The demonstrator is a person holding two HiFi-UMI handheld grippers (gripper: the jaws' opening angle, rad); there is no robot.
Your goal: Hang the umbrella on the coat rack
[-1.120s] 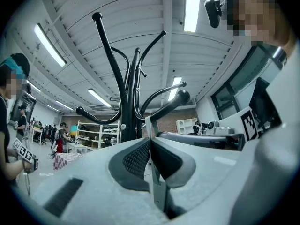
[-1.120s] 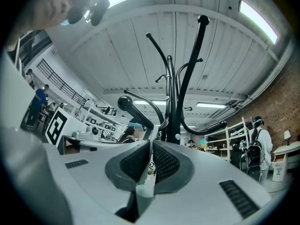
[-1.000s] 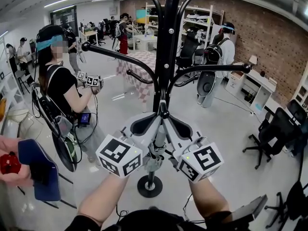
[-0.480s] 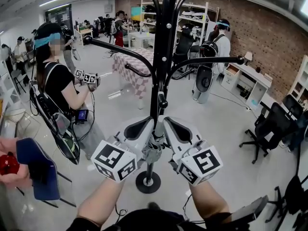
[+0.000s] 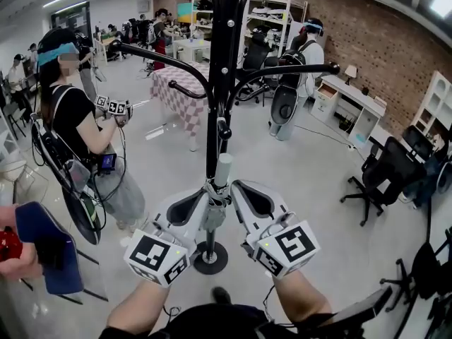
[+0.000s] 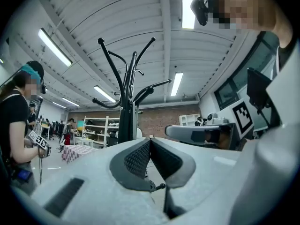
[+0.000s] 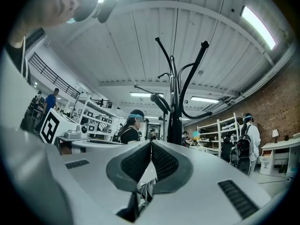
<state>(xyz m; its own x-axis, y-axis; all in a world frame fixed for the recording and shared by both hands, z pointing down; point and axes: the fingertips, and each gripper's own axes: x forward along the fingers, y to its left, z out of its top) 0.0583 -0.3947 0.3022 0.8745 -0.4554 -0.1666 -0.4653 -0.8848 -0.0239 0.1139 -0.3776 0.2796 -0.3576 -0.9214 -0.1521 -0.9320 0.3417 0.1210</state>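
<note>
While both forearms reach forward and converge low before the rack [image 5: 212, 129], the left tongs [image 5: 205, 197] are pinched together on the umbrella [image 5: 222, 169], which is upright just before it. The right tongs [image 5: 232, 188] clamp its striped cloth.

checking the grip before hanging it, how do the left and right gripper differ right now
The right gripper has a striped fold of the umbrella low between its jaws; the left gripper shows none. In the head view the left gripper sits lower, left of the umbrella, and the right gripper higher, on its right. Both have jaws together at the tips and face the coat rack.
</note>
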